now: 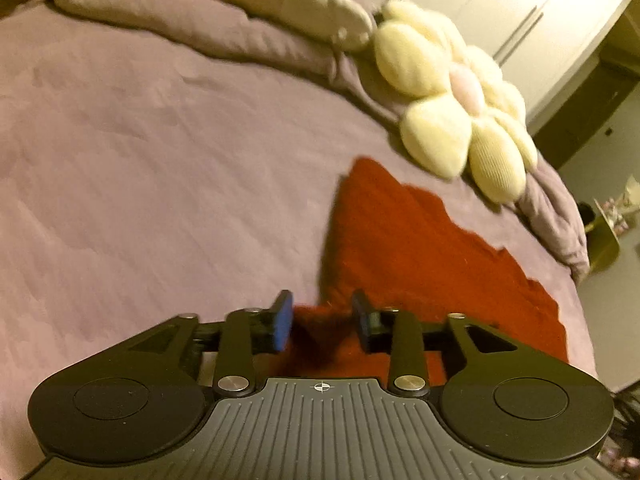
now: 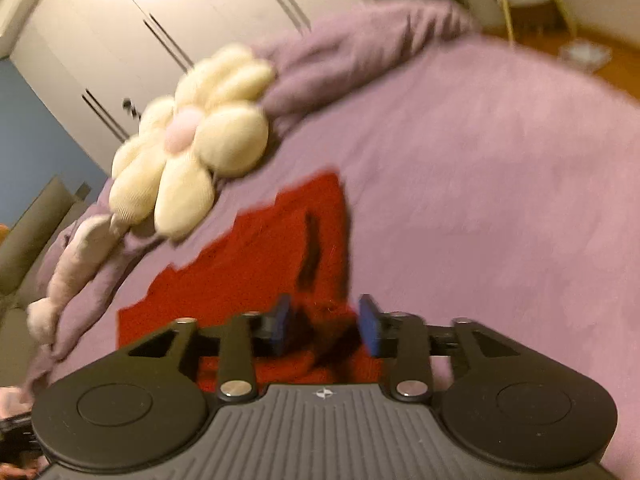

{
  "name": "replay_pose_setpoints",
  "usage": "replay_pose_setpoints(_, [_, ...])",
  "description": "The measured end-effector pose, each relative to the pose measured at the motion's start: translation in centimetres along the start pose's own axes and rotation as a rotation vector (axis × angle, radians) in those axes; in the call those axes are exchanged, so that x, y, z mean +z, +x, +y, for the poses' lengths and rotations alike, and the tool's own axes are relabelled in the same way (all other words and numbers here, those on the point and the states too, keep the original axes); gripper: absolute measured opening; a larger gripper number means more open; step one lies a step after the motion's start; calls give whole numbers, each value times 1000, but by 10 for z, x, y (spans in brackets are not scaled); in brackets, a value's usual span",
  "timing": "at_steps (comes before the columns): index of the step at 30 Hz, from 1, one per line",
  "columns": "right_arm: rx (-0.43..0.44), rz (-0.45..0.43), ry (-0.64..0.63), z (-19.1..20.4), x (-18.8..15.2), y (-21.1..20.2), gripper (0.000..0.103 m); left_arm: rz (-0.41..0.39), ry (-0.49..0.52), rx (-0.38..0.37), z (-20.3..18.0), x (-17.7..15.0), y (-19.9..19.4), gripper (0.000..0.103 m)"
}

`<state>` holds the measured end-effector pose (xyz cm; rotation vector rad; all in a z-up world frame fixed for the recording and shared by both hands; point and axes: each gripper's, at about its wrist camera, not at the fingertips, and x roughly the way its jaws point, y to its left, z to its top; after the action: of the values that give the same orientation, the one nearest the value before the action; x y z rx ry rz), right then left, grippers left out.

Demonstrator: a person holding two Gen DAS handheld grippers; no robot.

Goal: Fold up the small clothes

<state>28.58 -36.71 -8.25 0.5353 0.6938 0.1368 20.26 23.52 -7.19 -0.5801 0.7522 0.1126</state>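
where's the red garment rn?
The red garment lies flat on the purple bedspread, just in front of both tools, with the cream flower pillow beyond its far edge.

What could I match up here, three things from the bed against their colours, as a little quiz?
Things:
1. garment lying on the bed between the fingers of each hand-held gripper
2. flower cushion
3. bedcover

Colours:
a. mauve
b. cream with a pale pink middle
c. red

Pairs: 1-c, 2-b, 3-a.

The left hand-held gripper and the right hand-held gripper both stand open with the red cloth in the gap.
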Motion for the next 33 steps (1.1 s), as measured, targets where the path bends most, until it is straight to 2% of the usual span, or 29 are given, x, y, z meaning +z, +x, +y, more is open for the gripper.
replay_pose_setpoints(2, [9,-18,-63,-5,-1,-9,47,-25,31,-19,11,-1,-3,51])
replay_pose_setpoints(4, [27,12,-142,-6,-4,-11,52,-6,65,-71,20,-2,-1,69])
replay_pose_setpoints(6, [44,51,-202,-7,-8,-6,66,18,89,-98,21,-6,4,77])
replay_pose_setpoints(7, [50,62,-229,-7,-11,-4,68,37,103,-98,20,-8,9,80])
replay_pose_setpoints(9, [46,80,-261,-4,-14,2,80,77,134,-108,15,-12,21,81])
replay_pose_setpoints(12, [64,90,-295,3,-17,15,81,118,152,-116,7,-15,39,79])
replay_pose_setpoints(14, [57,97,-310,9,-18,24,81,117,131,-138,4,-14,44,71])
replay_pose_setpoints(15, [54,98,-325,13,-19,28,76,112,133,-131,0,-14,46,55])
replay_pose_setpoints(16, [51,94,-342,16,-20,29,70,108,147,-114,-3,-14,47,34])
replay_pose_setpoints(18, [44,96,-380,24,-22,31,32,113,171,-105,-8,-14,45,21])
replay_pose_setpoints(19, [35,97,-398,27,-23,31,22,106,176,-107,-9,-14,43,16])
replay_pose_setpoints(20, [28,87,-418,30,-25,29,8,99,187,-111,-11,-13,39,15])
replay_pose_setpoints(22, [17,72,-450,36,-28,21,8,79,221,-119,-16,-12,27,13])
replay_pose_setpoints(24, [42,41,-473,42,-28,7,8,49,270,-155,-27,-9,9,13])
replay_pose_setpoints(27, [78,-30,-500,54,-20,-19,7,-37,366,-184,-51,-2,-24,12])
replay_pose_setpoints(30, [122,-116,-516,70,-1,-41,7,-119,377,-237,-72,19,-52,11])
replay_pose_setpoints(33, [120,-176,-508,84,20,-42,7,-204,388,-218,-91,44,-57,11])
